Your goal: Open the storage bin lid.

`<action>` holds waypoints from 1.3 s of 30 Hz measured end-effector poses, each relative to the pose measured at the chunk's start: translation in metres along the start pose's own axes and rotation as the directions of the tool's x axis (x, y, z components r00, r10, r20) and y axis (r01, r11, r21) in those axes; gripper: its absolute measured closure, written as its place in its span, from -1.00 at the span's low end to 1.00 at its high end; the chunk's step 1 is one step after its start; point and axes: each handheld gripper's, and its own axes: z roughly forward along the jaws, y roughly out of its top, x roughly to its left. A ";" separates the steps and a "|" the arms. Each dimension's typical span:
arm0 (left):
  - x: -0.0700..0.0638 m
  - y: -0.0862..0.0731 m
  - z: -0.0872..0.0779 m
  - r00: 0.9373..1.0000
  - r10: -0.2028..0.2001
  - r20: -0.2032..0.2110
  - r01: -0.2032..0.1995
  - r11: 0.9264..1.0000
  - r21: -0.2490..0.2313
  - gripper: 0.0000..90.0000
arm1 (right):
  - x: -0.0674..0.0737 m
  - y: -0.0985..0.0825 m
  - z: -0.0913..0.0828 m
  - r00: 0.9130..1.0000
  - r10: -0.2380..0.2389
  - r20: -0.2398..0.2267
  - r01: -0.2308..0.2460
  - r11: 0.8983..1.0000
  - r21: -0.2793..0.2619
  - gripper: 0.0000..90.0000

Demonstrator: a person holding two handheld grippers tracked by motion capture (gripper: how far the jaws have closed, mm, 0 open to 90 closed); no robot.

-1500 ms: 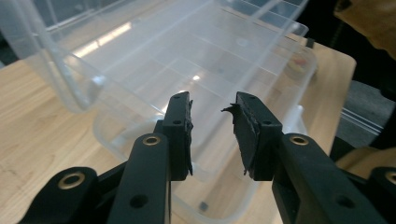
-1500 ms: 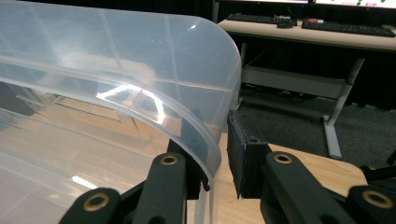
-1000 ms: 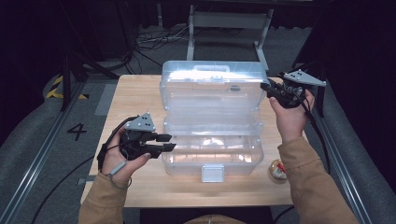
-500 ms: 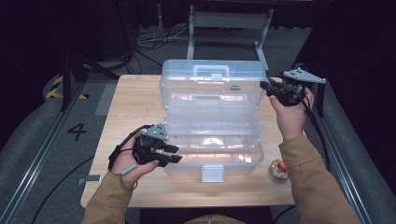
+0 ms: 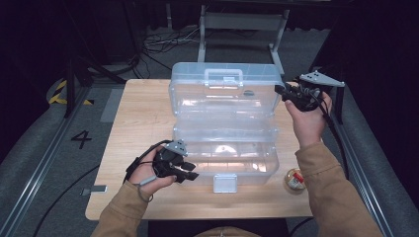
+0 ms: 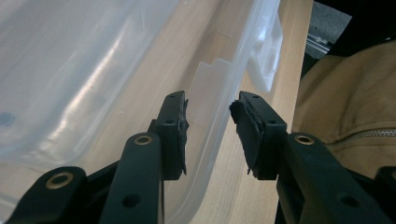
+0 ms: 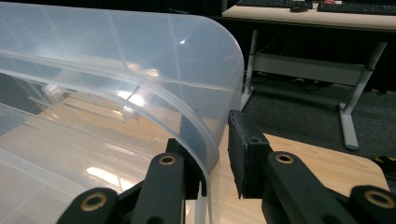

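Observation:
A clear plastic toolbox stands open on the wooden table (image 5: 133, 113), its base (image 5: 232, 160) in front and its lid (image 5: 222, 94) raised behind. My left gripper (image 5: 190, 173) is at the base's front left corner. Its jaws have just been closing a little and straddle the front wall (image 6: 210, 140) with a gap still showing. It is open (image 6: 208, 112). My right gripper (image 5: 280, 91) is at the lid's right edge. The lid rim (image 7: 205, 140) passes between its jaws, and a narrow gap shows at the outer pad (image 7: 236, 154). It is open (image 7: 210, 133).
A white latch (image 5: 225, 182) hangs on the box's front wall. A small round jar (image 5: 295, 178) sits on the table right of the base. The table's front edge is close behind my left hand. A metal desk frame (image 5: 242, 22) stands beyond the table.
My left gripper has come down and toward the front, from beside the box's left end to its front left corner, jaws over the wall. The right gripper and the lid have not moved.

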 end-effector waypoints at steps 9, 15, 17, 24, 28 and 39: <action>0.002 -0.005 0.010 1.000 -0.017 0.010 0.017 1.000 0.022 0.57 | 0.001 0.000 0.003 1.000 0.004 0.013 -0.004 1.000 -0.014 0.69; 0.002 -0.004 0.011 0.999 -0.039 0.012 0.038 0.999 0.037 0.64 | 0.002 0.000 0.005 0.999 0.001 0.038 0.000 0.999 -0.033 0.71; 0.003 -0.004 0.011 0.999 -0.042 0.015 0.041 0.998 0.042 0.64 | 0.003 0.000 0.005 0.999 0.000 0.046 0.002 0.999 -0.038 0.72; 0.005 -0.007 0.010 0.996 -0.079 0.029 0.077 0.996 0.041 0.62 | 0.001 0.002 0.013 0.997 0.002 0.072 0.005 0.996 -0.087 0.87; 0.005 -0.007 0.010 0.996 -0.080 0.025 0.079 0.996 0.042 0.62 | 0.000 0.003 0.017 0.997 0.006 0.077 0.001 0.997 -0.081 0.88; 0.004 -0.008 0.010 0.997 -0.080 0.009 0.080 0.995 0.058 0.62 | -0.006 0.008 0.032 0.996 0.004 0.090 0.000 0.999 -0.046 0.90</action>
